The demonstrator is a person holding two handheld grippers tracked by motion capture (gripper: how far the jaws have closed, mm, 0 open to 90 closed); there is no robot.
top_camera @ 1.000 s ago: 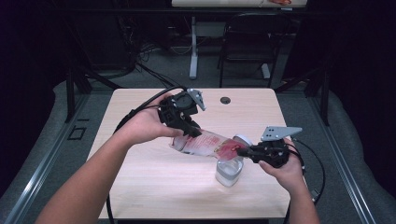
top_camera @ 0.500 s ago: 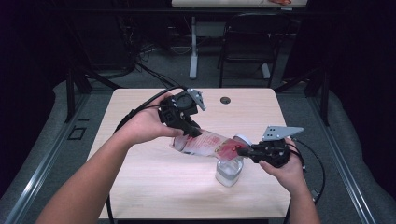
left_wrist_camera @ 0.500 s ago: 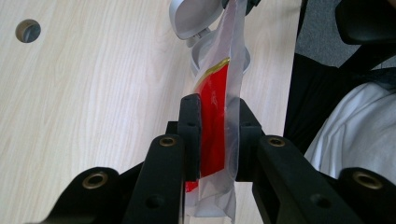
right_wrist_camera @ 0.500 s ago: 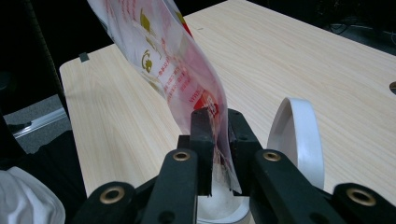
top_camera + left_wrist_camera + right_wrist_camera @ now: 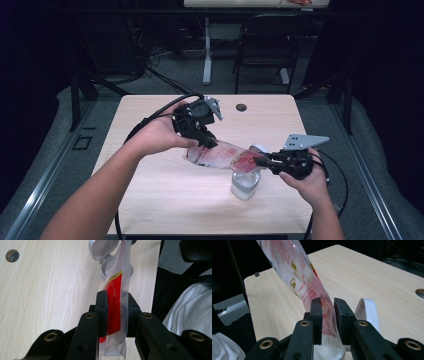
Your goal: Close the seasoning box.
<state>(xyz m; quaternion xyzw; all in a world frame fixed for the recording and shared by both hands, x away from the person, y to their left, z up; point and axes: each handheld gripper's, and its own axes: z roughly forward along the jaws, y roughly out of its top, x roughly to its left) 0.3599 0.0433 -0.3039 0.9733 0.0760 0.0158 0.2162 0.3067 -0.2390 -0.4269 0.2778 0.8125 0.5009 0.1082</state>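
Left gripper [image 5: 209, 144] clamps pouch [image 5: 220, 156] top; pouch slants down-right into jar [image 5: 245, 184]; right gripper [image 5: 264, 162] jaws just been opening, pouch between.

Right gripper [image 5: 327, 305] at six o'clock, jaws just eased apart around a clear red-printed pouch [image 5: 297, 277]. Pouch leaning toward eleven o'clock. White lid [image 5: 367, 312] at four o'clock on the table [image 5: 367, 275].

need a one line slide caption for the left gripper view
Left tool clamps a red and clear pouch whose far end hangs over an open flip-lid jar on the wooden table.
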